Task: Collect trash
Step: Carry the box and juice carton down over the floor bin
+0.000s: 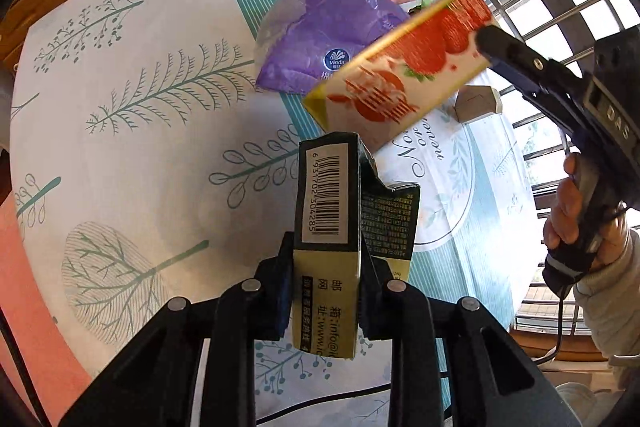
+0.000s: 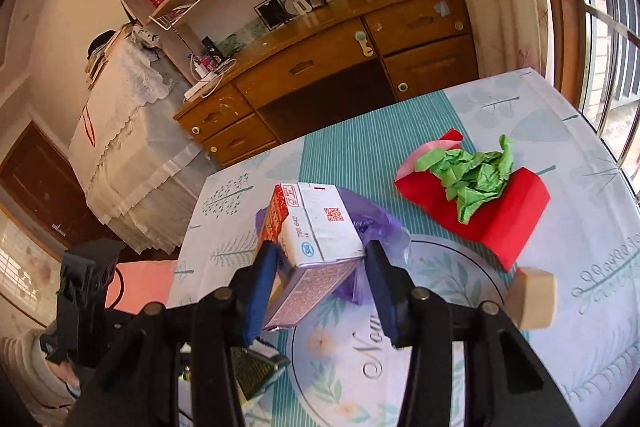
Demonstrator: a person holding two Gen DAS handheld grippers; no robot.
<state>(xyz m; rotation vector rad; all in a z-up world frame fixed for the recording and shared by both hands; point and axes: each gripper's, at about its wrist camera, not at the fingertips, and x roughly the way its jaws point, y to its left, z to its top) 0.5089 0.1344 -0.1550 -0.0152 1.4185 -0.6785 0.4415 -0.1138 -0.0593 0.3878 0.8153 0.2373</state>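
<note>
While both grippers hang over the worktop (image 1: 120, 147), left gripper (image 1: 326, 291) jaws are clamped on a torn dark-green cardboard box (image 1: 332, 211); right gripper (image 2: 320, 291) jaws pinch a red-and-white strawberry milk carton (image 2: 312, 231). Likely 2 light, crushable empties: grip flat faces, modest squeeze.

The tablecloth (image 1: 120, 147) lies bare on the left side, giving open passage. On the right, a purple bag (image 1: 320, 39), red paper (image 2: 500, 211) under a green wad (image 2: 472, 175) and a small block (image 2: 534, 297) crowd the way.
</note>
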